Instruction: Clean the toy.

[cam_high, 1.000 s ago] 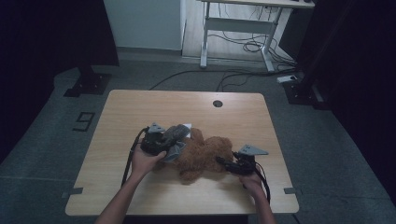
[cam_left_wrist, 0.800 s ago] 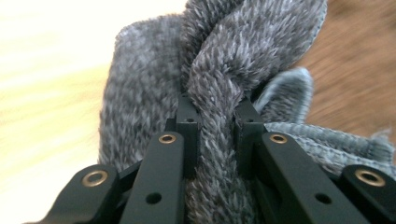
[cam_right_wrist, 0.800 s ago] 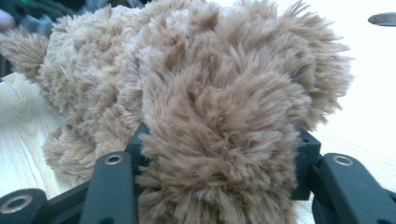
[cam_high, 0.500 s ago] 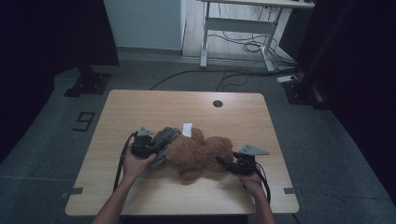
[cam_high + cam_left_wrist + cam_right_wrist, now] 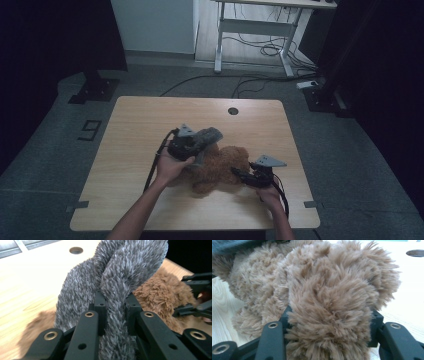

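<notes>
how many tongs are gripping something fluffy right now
2. The left tongs are shut on the grey fuzzy cloth, lifted over the brown plush toy. The right tongs clamp a limb of that toy at its right side.

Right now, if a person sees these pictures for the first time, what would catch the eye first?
The brown plush toy lying on the near half of the wooden table draws the eye first. The left gripper is shut on a grey furry piece that drapes over the toy's left side. The right gripper clamps a thick brown part of the toy at its right side.
</notes>
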Demonstrator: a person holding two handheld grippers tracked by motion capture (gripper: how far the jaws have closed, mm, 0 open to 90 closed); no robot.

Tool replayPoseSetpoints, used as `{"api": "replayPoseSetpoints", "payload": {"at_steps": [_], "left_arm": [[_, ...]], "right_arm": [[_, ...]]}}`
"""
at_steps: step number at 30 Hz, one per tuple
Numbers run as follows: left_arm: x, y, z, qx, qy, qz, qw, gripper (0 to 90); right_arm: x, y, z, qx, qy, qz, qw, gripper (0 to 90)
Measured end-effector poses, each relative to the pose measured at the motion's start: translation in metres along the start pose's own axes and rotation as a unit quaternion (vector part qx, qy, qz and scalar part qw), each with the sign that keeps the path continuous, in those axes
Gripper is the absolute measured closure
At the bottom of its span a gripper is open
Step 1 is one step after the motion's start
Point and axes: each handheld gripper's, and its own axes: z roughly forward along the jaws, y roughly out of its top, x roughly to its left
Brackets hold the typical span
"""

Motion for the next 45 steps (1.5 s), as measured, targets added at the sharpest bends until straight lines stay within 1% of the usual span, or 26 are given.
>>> {"api": "replayPoseSetpoints", "payload": {"at_steps": [2, 3, 4, 5, 7, 8, 10, 12, 13, 14, 18, 19, 21, 24, 28, 30, 32, 34, 35, 36, 37, 38, 40, 41, 43, 45], "left_arm": [[0.000, 0.001, 0.014, 0.017, 0.000, -0.004, 0.9998, 76.5], [0.001, -0.001, 0.018, 0.018, 0.004, -0.008, 0.9998, 76.5], [0.004, -0.003, 0.022, 0.017, 0.007, -0.018, 0.9997, 76.6], [0.008, -0.006, 0.024, 0.015, 0.003, -0.027, 0.9995, 76.6], [0.015, -0.009, 0.022, 0.012, -0.002, -0.039, 0.9992, 76.7], [0.019, -0.010, 0.019, 0.013, -0.002, -0.043, 0.9990, 76.7], [0.026, -0.013, 0.016, 0.018, 0.012, -0.046, 0.9987, 76.8], [0.037, -0.016, 0.013, 0.023, 0.018, -0.055, 0.9981, 76.9], [0.042, -0.018, 0.012, 0.027, 0.023, -0.061, 0.9975, 76.9], [0.047, -0.021, 0.012, 0.032, 0.033, -0.063, 0.9970, 77.0], [0.065, -0.033, 0.011, 0.045, 0.059, -0.082, 0.9939, 77.1], [0.070, -0.036, 0.010, 0.048, 0.062, -0.087, 0.9931, 77.1], [0.074, -0.040, 0.009, 0.050, 0.064, -0.094, 0.9923, 77.2], [0.078, -0.044, 0.006, 0.052, 0.067, -0.096, 0.9918, 77.1], [0.077, -0.047, 0.000, 0.054, 0.074, -0.082, 0.9924, 77.1], [0.077, -0.049, -0.006, 0.051, 0.074, -0.079, 0.9928, 77.0], [0.073, -0.047, -0.014, 0.035, 0.069, -0.075, 0.9942, 77.0], [0.063, -0.039, -0.022, 0.021, 0.061, -0.058, 0.9962, 77.0], [0.054, -0.033, -0.026, 0.013, 0.055, -0.044, 0.9974, 77.0], [0.047, -0.029, -0.027, 0.008, 0.051, -0.034, 0.9981, 77.0], [0.032, -0.020, -0.028, -0.001, 0.039, -0.016, 0.9991, 76.9], [0.021, -0.015, -0.028, -0.004, 0.029, -0.003, 0.9996, 76.9], [0.005, -0.008, -0.024, -0.009, 0.013, 0.014, 0.9998, 76.9], [-0.005, -0.003, -0.021, -0.009, 0.004, 0.024, 0.9997, 76.9], [-0.023, 0.004, -0.010, -0.008, -0.013, 0.039, 0.9991, 76.9], [-0.037, 0.010, 0.004, -0.002, -0.026, 0.048, 0.9985, 76.8]], "right_arm": [[0.000, 0.000, 0.000, 0.001, -0.001, -0.004, 1.0000, 44.6], [0.000, 0.000, 0.000, 0.002, -0.002, -0.004, 1.0000, 44.7], [0.000, 0.000, 0.000, 0.002, -0.002, -0.005, 1.0000, 44.7], [0.001, 0.000, 0.000, 0.003, -0.003, -0.004, 1.0000, 44.8], [0.001, 0.001, 0.000, 0.003, -0.003, -0.004, 1.0000, 44.8], [0.001, 0.001, 0.000, 0.003, -0.003, -0.004, 1.0000, 44.8], [0.001, 0.001, 0.000, 0.004, -0.003, -0.005, 1.0000, 44.8], [0.002, 0.001, 0.000, 0.004, -0.004, -0.003, 1.0000, 44.8], [0.002, 0.001, 0.000, 0.004, -0.004, -0.003, 1.0000, 44.8], [0.002, 0.001, 0.000, 0.004, -0.004, -0.003, 1.0000, 44.8], [0.001, 0.001, 0.001, 0.003, -0.004, -0.001, 1.0000, 44.8], [0.001, 0.001, 0.001, 0.003, -0.003, -0.002, 1.0000, 44.8], [0.001, 0.001, 0.001, 0.001, -0.002, 0.001, 1.0000, 44.8], [0.001, 0.001, 0.001, 0.001, -0.002, 0.000, 1.0000, 44.8], [0.000, 0.000, 0.000, 0.001, -0.002, -0.001, 1.0000, 44.8], [0.000, 0.000, 0.000, 0.001, -0.001, -0.001, 1.0000, 44.8], [0.000, 0.000, 0.000, 0.001, -0.001, 0.000, 1.0000, 44.8], [-0.001, 0.000, 0.000, 0.001, -0.001, 0.002, 1.0000, 44.8], [-0.001, 0.000, 0.001, 0.000, -0.001, 0.002, 1.0000, 44.8], [-0.001, 0.000, 0.000, 0.001, -0.001, 0.003, 1.0000, 44.8], [0.000, 0.000, 0.000, 0.001, -0.001, 0.003, 1.0000, 44.8], [0.000, 0.000, 0.001, 0.001, -0.002, 0.003, 1.0000, 44.8], [0.000, 0.000, 0.001, 0.001, -0.002, 0.004, 1.0000, 44.8], [0.000, 0.000, 0.000, 0.001, -0.002, 0.003, 1.0000, 44.8], [0.000, 0.000, 0.001, 0.000, -0.002, 0.003, 1.0000, 44.8], [0.000, 0.000, 0.000, 0.001, -0.002, 0.003, 1.0000, 44.8]]}}
